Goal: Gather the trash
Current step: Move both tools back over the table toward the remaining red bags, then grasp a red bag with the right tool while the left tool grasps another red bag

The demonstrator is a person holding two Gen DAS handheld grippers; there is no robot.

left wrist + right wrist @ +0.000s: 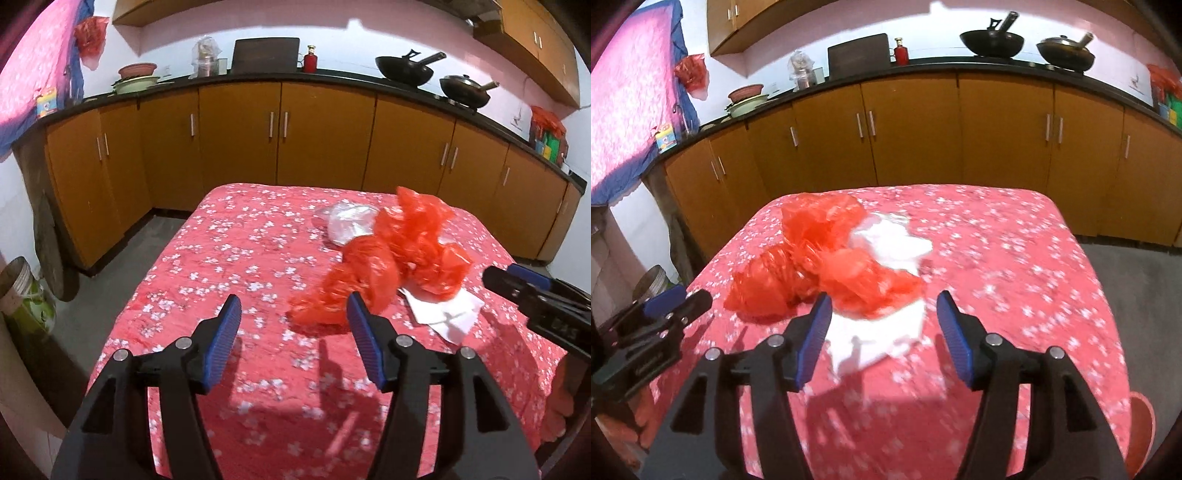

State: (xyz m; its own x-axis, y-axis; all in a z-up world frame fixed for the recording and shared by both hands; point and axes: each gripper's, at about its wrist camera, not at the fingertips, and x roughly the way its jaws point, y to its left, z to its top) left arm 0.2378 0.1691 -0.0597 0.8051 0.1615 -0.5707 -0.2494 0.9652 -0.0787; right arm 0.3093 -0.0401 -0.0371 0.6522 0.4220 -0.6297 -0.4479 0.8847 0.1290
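Both grippers gape empty: the crumpled red plastic bag heap (820,266), atop flat white paper (875,332), lies just ahead of the right gripper (882,325), while the left gripper (293,325) sits to its near-left.

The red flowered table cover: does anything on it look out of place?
Yes. Crumpled red plastic bags, a clear plastic bag and white paper lie heaped on the table cover: loose litter, not yet collected.

No text, label or number can be read anywhere.
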